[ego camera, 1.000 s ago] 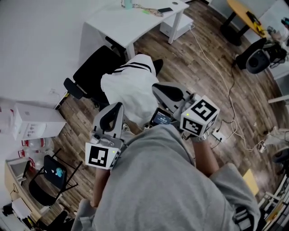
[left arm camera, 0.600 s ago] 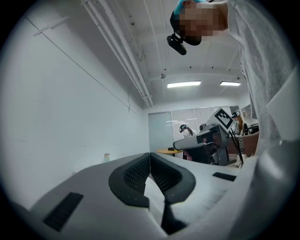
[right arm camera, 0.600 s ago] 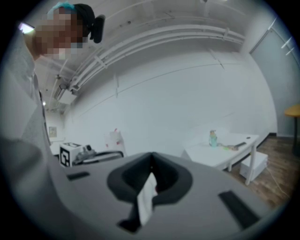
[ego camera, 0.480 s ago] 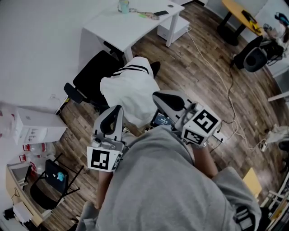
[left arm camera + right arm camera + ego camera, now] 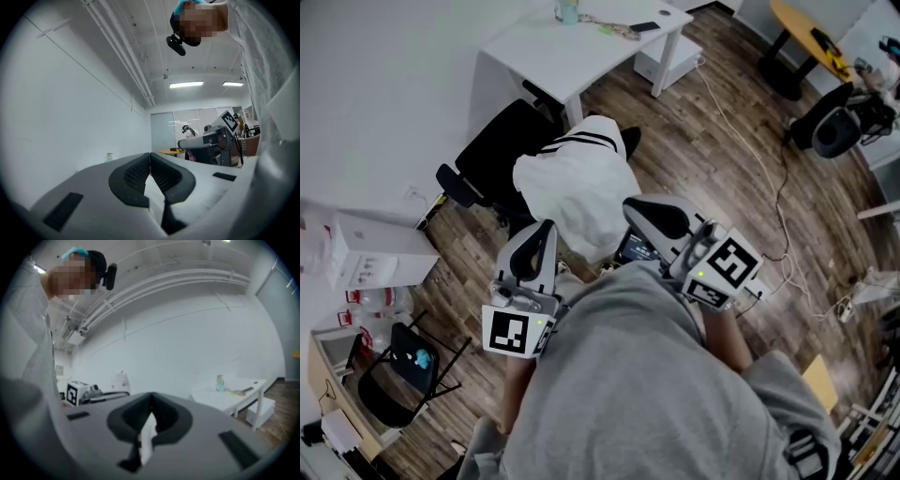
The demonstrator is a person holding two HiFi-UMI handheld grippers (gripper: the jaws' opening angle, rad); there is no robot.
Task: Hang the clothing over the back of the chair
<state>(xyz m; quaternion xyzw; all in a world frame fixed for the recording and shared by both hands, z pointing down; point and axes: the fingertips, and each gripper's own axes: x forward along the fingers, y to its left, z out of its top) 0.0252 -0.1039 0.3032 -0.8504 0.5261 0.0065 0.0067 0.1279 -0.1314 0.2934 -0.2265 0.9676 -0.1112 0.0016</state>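
A white clothing item (image 5: 572, 187) with black stripes near its hood spreads from my two grippers toward a black office chair (image 5: 492, 150), covering the chair's right side. My left gripper (image 5: 546, 225) holds its near left edge and my right gripper (image 5: 630, 204) its near right edge. In the left gripper view the left gripper (image 5: 150, 157) has its pads together, with white fabric (image 5: 153, 193) pinched between them. The right gripper view shows the right gripper (image 5: 151, 404) shut, with a strip of white fabric (image 5: 146, 437) in the pads. Whether the clothing rests on the chair back cannot be told.
A white desk (image 5: 581, 47) with a bottle (image 5: 567, 9) stands just beyond the chair. At left are a white box (image 5: 370, 253) and a small folding chair (image 5: 394, 375). Cables (image 5: 778, 206) run over the wooden floor; another chair (image 5: 834, 127) stands far right.
My right gripper has drifted slightly toward the near right of the head view. The left gripper and the clothing have stayed about where they were.
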